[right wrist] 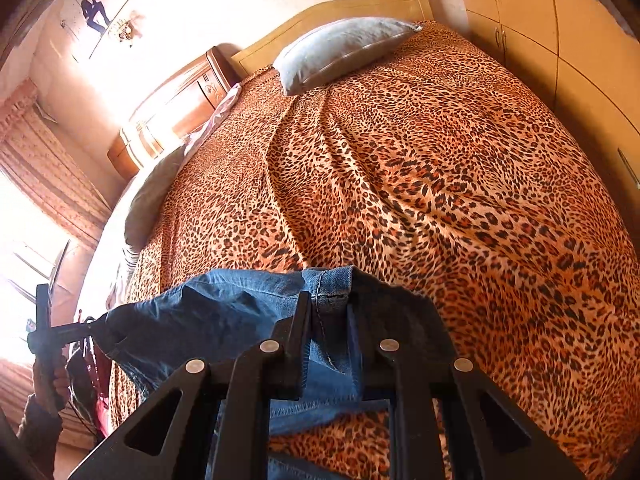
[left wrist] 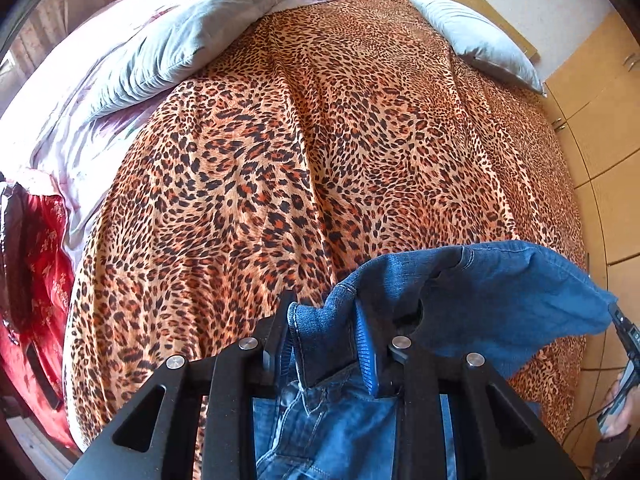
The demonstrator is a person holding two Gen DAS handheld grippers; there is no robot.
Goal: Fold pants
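Blue denim pants (left wrist: 500, 300) hang stretched between my two grippers, above the near edge of a bed with a leopard-print cover (left wrist: 320, 140). My left gripper (left wrist: 326, 312) is shut on one end of the waistband. My right gripper (right wrist: 330, 312) is shut on the other end of the waistband (right wrist: 328, 284), and the denim (right wrist: 208, 316) sags away to the left. The right gripper shows at the right edge of the left wrist view (left wrist: 624, 332). The left gripper shows at the left edge of the right wrist view (right wrist: 52, 336). The legs hang below, out of sight.
Two grey pillows (left wrist: 180, 44) (left wrist: 476, 40) lie at the head of the bed. A pale sheet (left wrist: 80, 120) and red fabric (left wrist: 44, 280) lie on the left side. A wooden wardrobe (left wrist: 600, 120) stands to the right, a headboard (right wrist: 360, 8) and nightstand (right wrist: 180, 108) behind.
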